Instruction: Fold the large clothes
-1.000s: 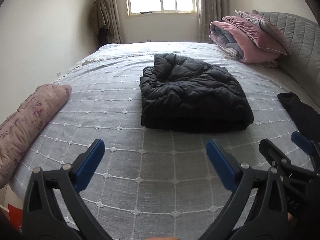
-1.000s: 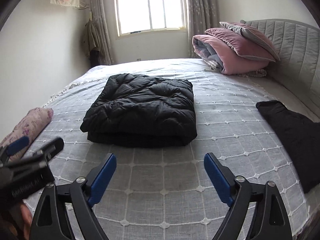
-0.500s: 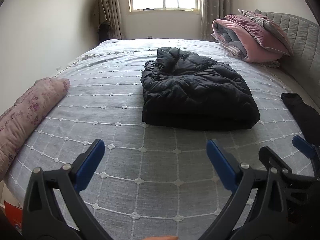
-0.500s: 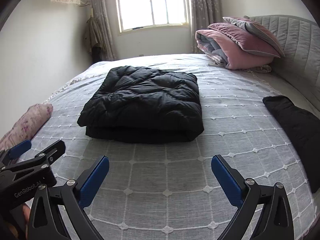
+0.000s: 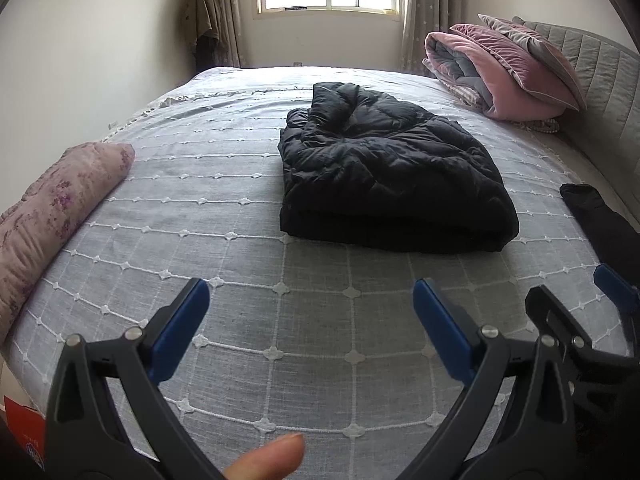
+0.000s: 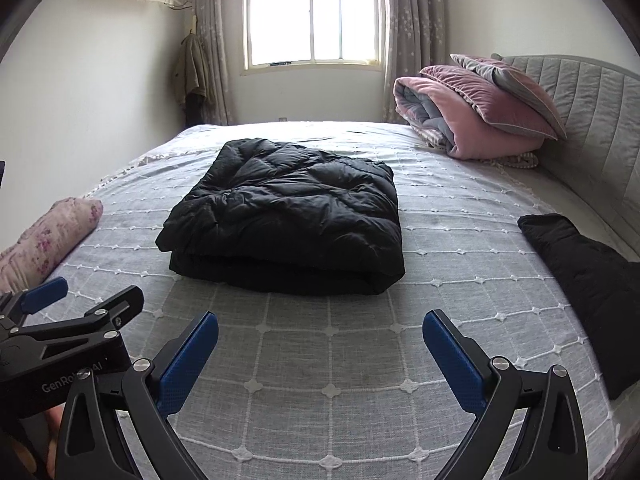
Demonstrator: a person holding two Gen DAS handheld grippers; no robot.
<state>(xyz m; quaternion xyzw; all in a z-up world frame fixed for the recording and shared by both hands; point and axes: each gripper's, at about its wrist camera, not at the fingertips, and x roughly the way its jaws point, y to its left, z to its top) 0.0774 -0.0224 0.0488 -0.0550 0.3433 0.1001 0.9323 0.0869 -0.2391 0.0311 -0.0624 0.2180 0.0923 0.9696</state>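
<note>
A: Starting nearest: left gripper (image 5: 310, 300) low over the bedspread (image 5: 248, 280), blue pads spread wide, only cloth showing in the gap. A fingertip (image 5: 272, 460) pokes in at the bottom edge of that view.

B: Right gripper (image 6: 320, 332)?

A: The same. Jaws as wide apart as they go, nothing between them, pads off the fabric. The two tools sit side by side; each shows at the edge of the other's camera.

B: Coat?

A: Black puffer coat (image 6: 288, 216), folded into a thick rectangular bundle, lying flat in the middle of the bed, ahead of both grippers and well clear of them. The folded edge faces the cameras, layers stacked. The top surface is rumpled, with one far corner bunched up, seen best from the left wrist.

B: Anything beside it?

A: Left edge of the bed: a rolled floral quilt (image 5: 52, 216), pinkish, apart from the coat. Right edge: a second dark garment (image 6: 584, 276), loose, not folded, also apart from the coat.

B: Further back?

A: Folded pink duvet (image 6: 460, 124) with pillows (image 6: 508, 88) on top, stacked against the grey padded headboard (image 6: 592, 120) at far right. Beyond the bed, a bright window (image 6: 312, 16) with curtains (image 6: 412, 32), and a jacket (image 6: 192, 68) hanging in the left corner.
</note>
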